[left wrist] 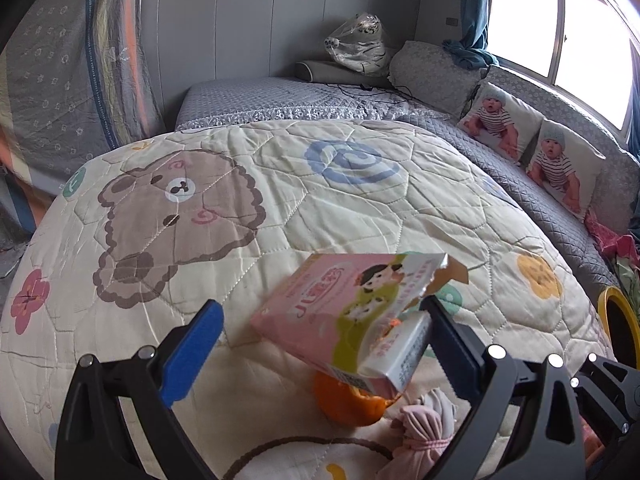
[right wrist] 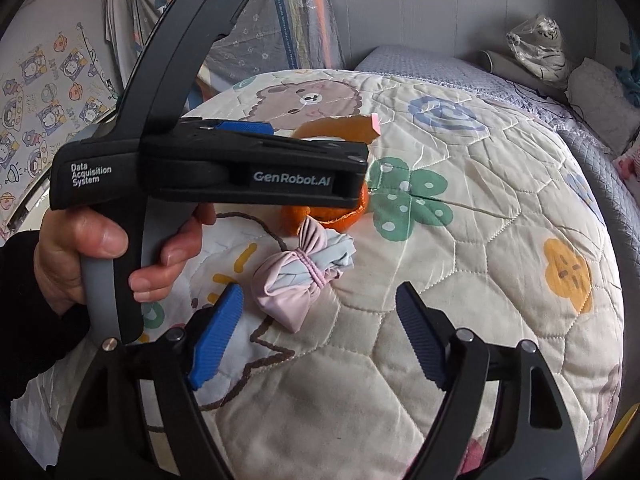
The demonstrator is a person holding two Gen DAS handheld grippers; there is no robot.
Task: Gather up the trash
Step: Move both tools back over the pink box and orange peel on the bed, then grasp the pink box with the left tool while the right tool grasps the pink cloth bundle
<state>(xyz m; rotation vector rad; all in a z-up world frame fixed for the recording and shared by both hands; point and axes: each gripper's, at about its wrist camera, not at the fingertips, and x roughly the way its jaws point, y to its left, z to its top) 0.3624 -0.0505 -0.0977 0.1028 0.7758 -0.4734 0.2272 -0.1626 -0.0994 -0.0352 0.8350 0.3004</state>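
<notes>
A pink and green carton with a torn flap lies tilted on an orange peel on the cartoon quilt. My left gripper is open, its fingers on either side of the carton, the right finger touching its end. A pink and grey bundle tied with a hair band lies just behind the peel. In the right wrist view, my right gripper is open and empty just short of that bundle. The left gripper's body hides most of the orange peel there.
A yellow-rimmed bin stands at the bed's right edge. Baby-print cushions line the window side. A bagged plush tiger and pillows sit at the far end of the bed.
</notes>
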